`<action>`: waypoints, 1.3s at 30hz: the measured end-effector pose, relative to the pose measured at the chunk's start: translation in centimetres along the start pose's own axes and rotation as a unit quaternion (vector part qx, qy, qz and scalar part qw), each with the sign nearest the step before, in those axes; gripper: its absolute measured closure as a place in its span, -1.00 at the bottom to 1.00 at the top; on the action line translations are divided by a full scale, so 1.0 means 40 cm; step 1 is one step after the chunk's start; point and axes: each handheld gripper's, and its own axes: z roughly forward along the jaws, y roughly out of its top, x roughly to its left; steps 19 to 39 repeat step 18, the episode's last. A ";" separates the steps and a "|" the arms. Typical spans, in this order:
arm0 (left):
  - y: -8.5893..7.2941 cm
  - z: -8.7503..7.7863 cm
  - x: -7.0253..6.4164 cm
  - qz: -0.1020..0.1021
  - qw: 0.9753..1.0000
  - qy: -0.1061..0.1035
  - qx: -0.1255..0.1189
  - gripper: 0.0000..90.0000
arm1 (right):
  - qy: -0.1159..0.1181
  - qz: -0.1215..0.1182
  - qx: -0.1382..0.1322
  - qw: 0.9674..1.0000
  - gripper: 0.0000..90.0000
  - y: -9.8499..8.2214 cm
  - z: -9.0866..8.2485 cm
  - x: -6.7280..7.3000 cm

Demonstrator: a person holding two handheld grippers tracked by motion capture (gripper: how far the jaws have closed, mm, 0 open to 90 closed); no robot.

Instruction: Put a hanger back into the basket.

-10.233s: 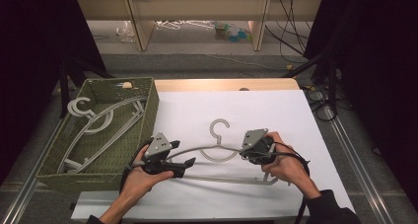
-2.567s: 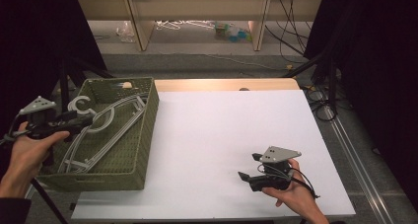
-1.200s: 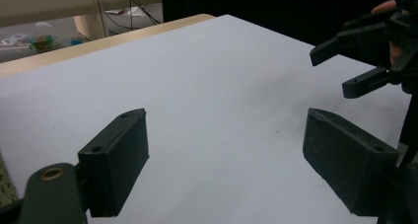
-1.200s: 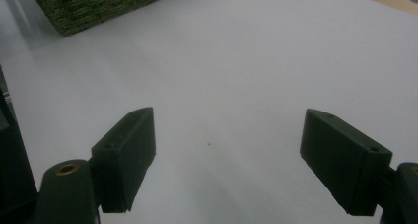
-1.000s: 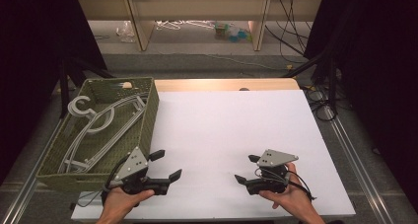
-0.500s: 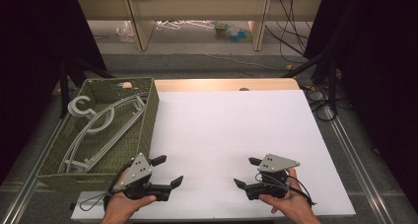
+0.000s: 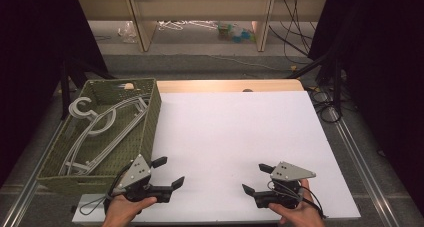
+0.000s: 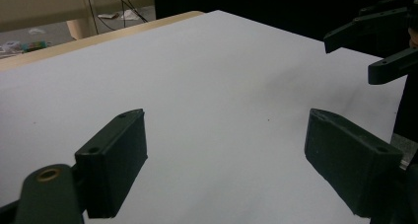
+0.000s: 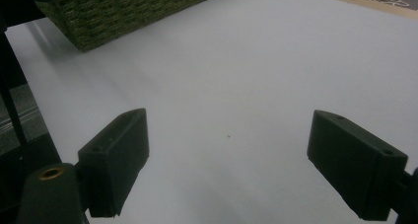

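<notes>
Both hands have drawn slightly nearer the bench's front edge; left tool and right tool hover released over the bare white bench; hangers lie lengthwise in the green basket at left, hooks pointing away; dark room beyond.

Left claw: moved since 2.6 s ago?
Yes. The left claw has come from the basket's far left side to the white table off its near right corner, open and empty.
</notes>
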 end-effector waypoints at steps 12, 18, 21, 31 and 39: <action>-0.001 0.002 0.006 0.003 1.000 -0.008 0.001 -0.64 | 0.001 -0.020 0.000 1.000 -0.62 0.004 0.008 0.000; -0.003 0.004 0.004 0.010 1.000 -0.009 0.006 -0.64 | 0.008 -0.014 0.007 1.000 -0.62 0.004 0.010 0.002; -0.003 0.004 0.004 0.010 1.000 -0.009 0.006 -0.64 | 0.008 -0.014 0.007 1.000 -0.62 0.004 0.010 0.002; -0.003 0.004 0.004 0.010 1.000 -0.009 0.006 -0.64 | 0.008 -0.014 0.007 1.000 -0.62 0.004 0.010 0.002; -0.003 0.004 0.004 0.010 1.000 -0.009 0.006 -0.64 | 0.008 -0.014 0.007 1.000 -0.62 0.004 0.010 0.002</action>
